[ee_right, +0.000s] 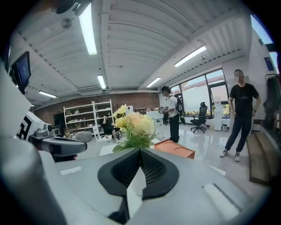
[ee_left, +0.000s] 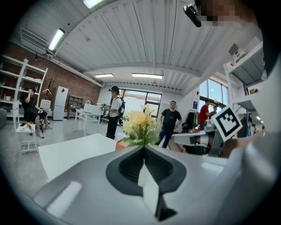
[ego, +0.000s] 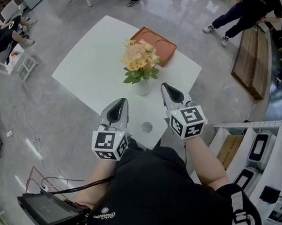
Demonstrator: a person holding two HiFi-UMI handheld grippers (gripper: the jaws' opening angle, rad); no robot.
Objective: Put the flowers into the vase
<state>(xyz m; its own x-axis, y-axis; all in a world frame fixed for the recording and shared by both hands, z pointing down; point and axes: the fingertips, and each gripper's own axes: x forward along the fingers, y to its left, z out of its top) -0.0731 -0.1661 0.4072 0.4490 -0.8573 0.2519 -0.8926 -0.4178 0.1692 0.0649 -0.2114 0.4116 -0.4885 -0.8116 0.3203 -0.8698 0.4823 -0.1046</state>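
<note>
A bunch of pale yellow and peach flowers (ego: 140, 60) with green leaves stands upright in a small white vase (ego: 143, 88) near the middle of the white table (ego: 93, 60). Both grippers hang above the table's near corner, apart from the vase. My left gripper (ego: 122, 101) is left of the vase and my right gripper (ego: 164, 85) just right of it. Each has its jaws together with nothing between them. The flowers (ee_left: 139, 125) show straight ahead over the shut left gripper (ee_left: 143, 147). In the right gripper view the flowers (ee_right: 134, 125) rise just behind the shut right gripper (ee_right: 140, 150).
An orange tray (ego: 154, 44) with round hollows lies behind the vase at the table's far edge. A small grey disc (ego: 147, 127) sits on the near corner. A wooden bench (ego: 251, 62) stands to the right, and people stand or sit around the room.
</note>
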